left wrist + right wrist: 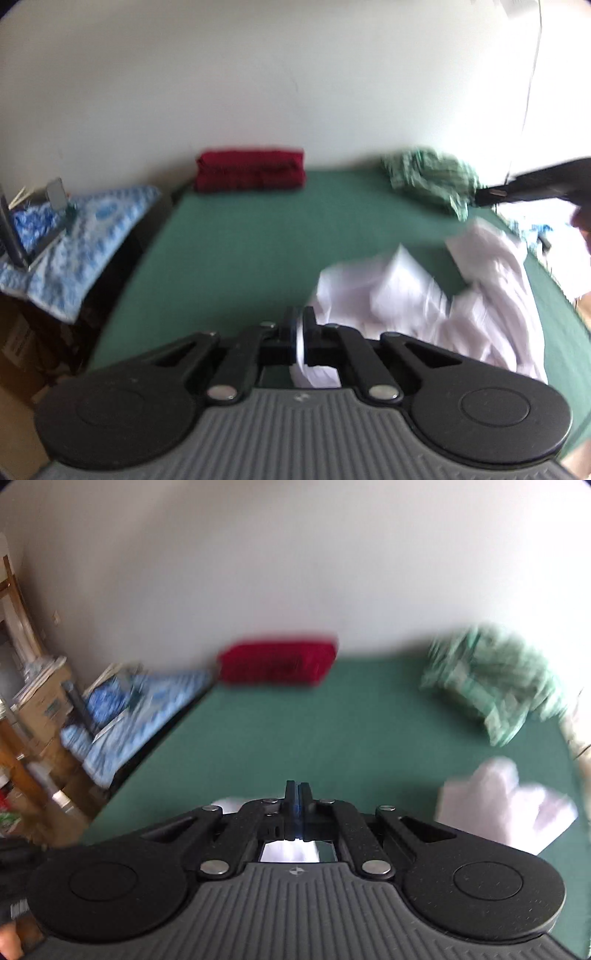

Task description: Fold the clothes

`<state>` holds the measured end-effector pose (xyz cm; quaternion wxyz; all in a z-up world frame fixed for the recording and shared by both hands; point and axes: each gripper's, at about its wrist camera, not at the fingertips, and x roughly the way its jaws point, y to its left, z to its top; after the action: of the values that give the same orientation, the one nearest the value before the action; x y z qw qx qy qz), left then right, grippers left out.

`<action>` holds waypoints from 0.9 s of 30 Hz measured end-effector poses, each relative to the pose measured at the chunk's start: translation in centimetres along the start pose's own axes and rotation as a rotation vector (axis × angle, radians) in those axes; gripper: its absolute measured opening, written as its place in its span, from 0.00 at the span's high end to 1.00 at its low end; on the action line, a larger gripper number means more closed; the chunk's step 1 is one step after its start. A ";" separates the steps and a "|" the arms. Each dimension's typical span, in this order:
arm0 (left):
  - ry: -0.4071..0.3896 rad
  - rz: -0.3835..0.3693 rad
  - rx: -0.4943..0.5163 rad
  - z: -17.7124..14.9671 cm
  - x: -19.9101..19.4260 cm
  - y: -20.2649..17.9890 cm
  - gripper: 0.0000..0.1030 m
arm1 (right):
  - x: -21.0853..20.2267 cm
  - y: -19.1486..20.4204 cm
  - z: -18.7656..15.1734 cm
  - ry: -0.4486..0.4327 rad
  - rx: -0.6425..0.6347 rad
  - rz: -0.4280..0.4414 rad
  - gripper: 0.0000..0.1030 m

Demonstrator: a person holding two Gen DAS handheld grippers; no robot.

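Note:
A crumpled white garment [443, 295] lies on the green table [258, 240], to the right. My left gripper [301, 325] is shut on an edge of it; white cloth shows between the fingers. In the right wrist view the white garment [498, 801] lies at the right, and more white cloth shows under the gripper body. My right gripper [298, 797] has its fingers together over the table; whether cloth is pinched between them is not clear. Both views are blurred.
A folded red garment [251, 171] lies at the table's far edge by the white wall. A crumpled green checked garment [432, 177] lies at the far right. A blue patterned cloth [85, 236] covers furniture left of the table. Cardboard boxes [40, 701] stand at the left.

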<state>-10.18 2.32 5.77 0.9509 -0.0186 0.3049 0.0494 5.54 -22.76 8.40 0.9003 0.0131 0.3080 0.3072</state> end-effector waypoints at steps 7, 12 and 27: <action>0.103 -0.166 0.145 -1.4 4.9 0.2 0.18 | -1.3 -0.8 -4.2 0.097 0.057 -0.217 0.55; 0.179 -0.246 0.154 -4.3 5.9 -0.3 0.05 | 4.3 0.3 -6.2 0.151 0.143 -0.231 0.41; 0.071 -0.184 0.117 2.5 6.5 3.4 0.88 | -1.5 7.2 7.2 -0.180 0.221 -0.111 0.92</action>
<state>-3.86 6.41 4.03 0.9395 0.0074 0.3378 -0.0569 4.71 -16.57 16.60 0.9330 0.1228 0.2581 0.2187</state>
